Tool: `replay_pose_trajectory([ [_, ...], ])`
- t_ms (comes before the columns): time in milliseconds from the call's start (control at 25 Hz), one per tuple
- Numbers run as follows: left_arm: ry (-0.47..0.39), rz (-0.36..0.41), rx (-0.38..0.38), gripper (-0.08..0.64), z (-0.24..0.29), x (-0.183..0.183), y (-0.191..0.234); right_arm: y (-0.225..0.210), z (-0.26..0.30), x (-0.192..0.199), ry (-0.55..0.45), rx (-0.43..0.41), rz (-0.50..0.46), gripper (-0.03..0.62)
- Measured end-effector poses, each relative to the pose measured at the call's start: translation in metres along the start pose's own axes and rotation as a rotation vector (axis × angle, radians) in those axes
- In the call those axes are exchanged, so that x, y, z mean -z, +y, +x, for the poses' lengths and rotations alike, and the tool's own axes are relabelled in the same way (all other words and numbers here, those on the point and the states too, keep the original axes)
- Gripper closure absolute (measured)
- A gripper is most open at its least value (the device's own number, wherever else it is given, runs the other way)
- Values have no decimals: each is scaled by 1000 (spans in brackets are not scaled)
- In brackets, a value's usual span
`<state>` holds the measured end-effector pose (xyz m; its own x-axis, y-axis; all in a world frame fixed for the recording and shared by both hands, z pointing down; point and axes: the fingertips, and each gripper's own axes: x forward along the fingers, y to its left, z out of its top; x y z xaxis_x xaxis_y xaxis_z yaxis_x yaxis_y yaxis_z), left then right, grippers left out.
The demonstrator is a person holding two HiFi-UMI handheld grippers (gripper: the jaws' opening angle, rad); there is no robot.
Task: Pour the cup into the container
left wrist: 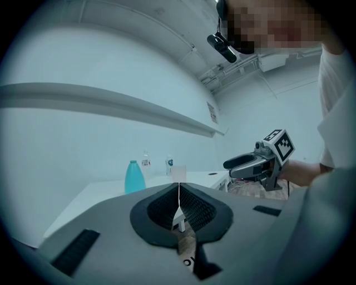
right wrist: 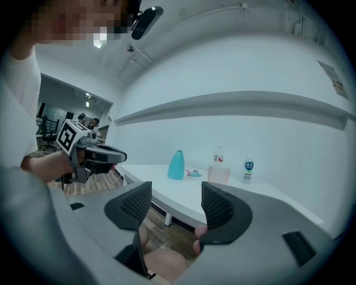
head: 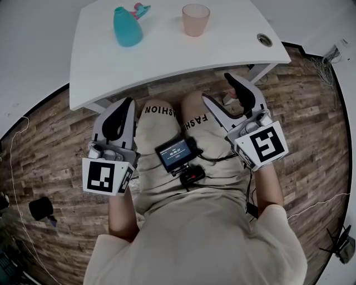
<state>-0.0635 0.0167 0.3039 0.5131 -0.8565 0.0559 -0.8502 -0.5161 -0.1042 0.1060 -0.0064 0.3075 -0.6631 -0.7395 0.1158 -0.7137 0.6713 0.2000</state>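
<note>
A pink cup (head: 196, 19) stands upright on the white table (head: 167, 55), at the far side. To its left stands a teal bottle (head: 128, 26), with a teal and pink cap (head: 140, 9) lying just behind it. Both grippers hang over the person's knees, short of the table's near edge. My left gripper (head: 127, 103) is shut with nothing in it. My right gripper (head: 218, 88) is open and empty. The cup (right wrist: 218, 174) and the bottle (right wrist: 176, 165) lie ahead of the right gripper (right wrist: 176, 195); the left gripper (left wrist: 179, 189) faces the cup (left wrist: 178, 173).
Two small labelled bottles (right wrist: 248, 168) stand at the table's back by the wall. A cable hole (head: 265, 39) sits in the table's right corner. A small screen device (head: 177, 153) rests on the person's lap. The floor is wood, with cables (head: 325, 67) at the right.
</note>
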Motion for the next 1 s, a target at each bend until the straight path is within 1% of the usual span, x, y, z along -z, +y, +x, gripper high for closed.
replay_pose_trajectory([
  [680, 13, 2, 60, 546, -2, 4, -21, 2, -27, 8, 24, 51, 15, 305],
  [1000, 19, 2, 83, 546, -12, 8, -31, 12, -43, 13, 35, 72, 24, 305],
])
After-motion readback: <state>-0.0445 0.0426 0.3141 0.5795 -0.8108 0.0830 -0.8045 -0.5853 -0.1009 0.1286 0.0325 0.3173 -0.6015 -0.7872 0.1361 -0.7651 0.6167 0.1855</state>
